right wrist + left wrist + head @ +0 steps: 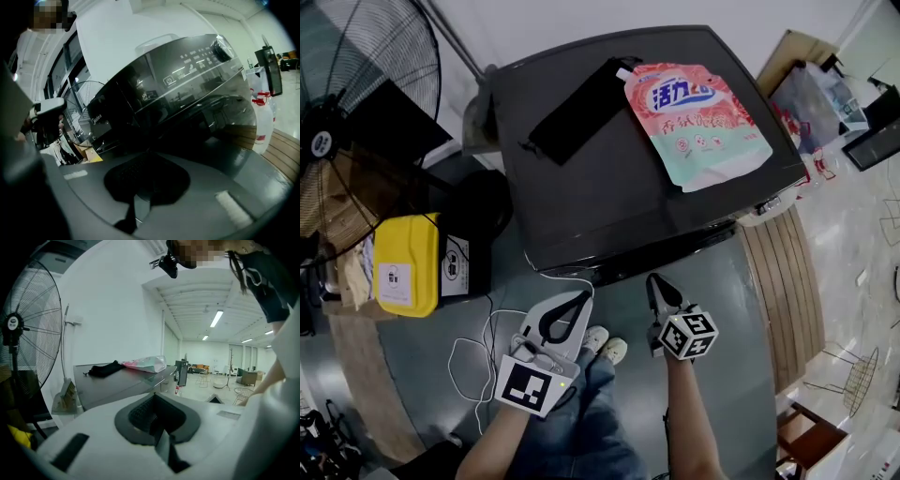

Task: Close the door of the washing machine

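Observation:
The dark grey washing machine (609,197) stands in front of me, seen from above in the head view. No open door sticks out from its front edge there. Its glossy control panel and dark front (187,84) fill the right gripper view. On its lid lie a pink detergent pouch (698,122) and a black cloth (577,108). My left gripper (579,302) hangs just short of the front edge, jaws together and empty, level with the lid (117,385). My right gripper (656,286) is shut and empty, close to the machine's front.
A large standing fan (356,103) and a yellow box (408,262) are at the left. A white cable (478,356) lies on the floor by my shoes (605,345). A wooden platform (783,291) and plastic bags (811,103) are at the right.

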`<state>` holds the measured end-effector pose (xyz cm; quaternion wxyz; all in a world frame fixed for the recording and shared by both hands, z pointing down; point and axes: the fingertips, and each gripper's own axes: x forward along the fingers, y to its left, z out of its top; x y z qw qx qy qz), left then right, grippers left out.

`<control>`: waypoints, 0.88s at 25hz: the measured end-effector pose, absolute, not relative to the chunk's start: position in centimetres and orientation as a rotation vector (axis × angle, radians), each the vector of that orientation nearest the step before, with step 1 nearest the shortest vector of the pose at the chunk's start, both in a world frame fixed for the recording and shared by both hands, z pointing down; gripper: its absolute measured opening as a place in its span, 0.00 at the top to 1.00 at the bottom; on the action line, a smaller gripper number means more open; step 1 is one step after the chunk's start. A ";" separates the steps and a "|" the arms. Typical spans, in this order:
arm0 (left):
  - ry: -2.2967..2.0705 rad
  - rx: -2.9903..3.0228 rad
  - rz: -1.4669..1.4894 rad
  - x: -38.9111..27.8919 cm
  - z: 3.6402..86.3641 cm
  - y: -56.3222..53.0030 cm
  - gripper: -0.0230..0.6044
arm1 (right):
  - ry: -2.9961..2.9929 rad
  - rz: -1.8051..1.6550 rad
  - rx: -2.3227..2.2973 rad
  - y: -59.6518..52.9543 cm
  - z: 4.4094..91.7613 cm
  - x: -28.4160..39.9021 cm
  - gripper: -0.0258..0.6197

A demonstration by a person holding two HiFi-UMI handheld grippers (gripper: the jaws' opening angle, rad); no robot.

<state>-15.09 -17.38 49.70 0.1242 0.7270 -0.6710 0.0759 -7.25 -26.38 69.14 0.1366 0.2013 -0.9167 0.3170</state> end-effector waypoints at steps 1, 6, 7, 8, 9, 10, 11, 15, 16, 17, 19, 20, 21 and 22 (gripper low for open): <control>-1.952 2.136 0.220 -14.8 49.2 -17.7 0.95 | -2.665 0.915 0.597 -26.5 68.4 -6.8 0.94; -1.933 2.225 0.193 -13.0 46.5 -19.2 0.95 | -2.762 0.850 0.724 -27.0 62.3 -3.3 0.94; -1.929 2.241 0.191 -12.6 46.0 -19.4 0.95 | -2.783 0.829 0.760 -27.1 60.9 -2.4 0.94; -1.924 2.258 0.188 -12.3 45.3 -19.7 0.95 | -2.802 0.804 0.797 -27.3 59.4 -1.5 0.94; -1.919 2.275 0.184 -11.9 44.7 -19.9 0.95 | -2.820 0.776 0.835 -27.4 57.9 -0.6 0.94; -1.912 2.295 0.177 -11.6 44.0 -20.2 0.95 | -2.835 0.744 0.873 -27.6 56.4 0.3 0.94; -1.904 2.317 0.170 -11.3 43.4 -20.6 0.95 | -2.850 0.707 0.912 -27.9 55.0 1.2 0.94; -1.868 2.395 0.170 -9.9 41.4 -22.0 0.95 | -2.891 0.549 1.069 -28.6 49.4 4.7 0.94; -1.859 2.405 0.176 -9.6 41.1 -22.0 0.95 | -2.895 0.515 1.106 -28.4 48.1 5.5 0.94; -1.853 2.416 0.178 -9.2 40.7 -22.1 0.95 | -2.898 0.481 1.139 -28.2 47.0 6.3 0.94; -1.845 2.450 0.171 -8.3 39.7 -22.4 0.95 | -2.900 0.419 1.203 -27.7 44.8 7.9 0.94; -1.838 2.466 0.171 -7.9 39.2 -22.5 0.95 | -2.898 0.394 1.234 -27.4 43.9 8.6 0.94; -1.832 2.483 0.173 -7.5 38.7 -22.6 0.95 | -2.896 0.374 1.264 -27.2 42.9 9.4 0.94; -1.829 2.502 0.172 -7.1 38.2 -22.8 0.95 | -2.896 0.354 1.294 -27.1 42.0 10.1 0.94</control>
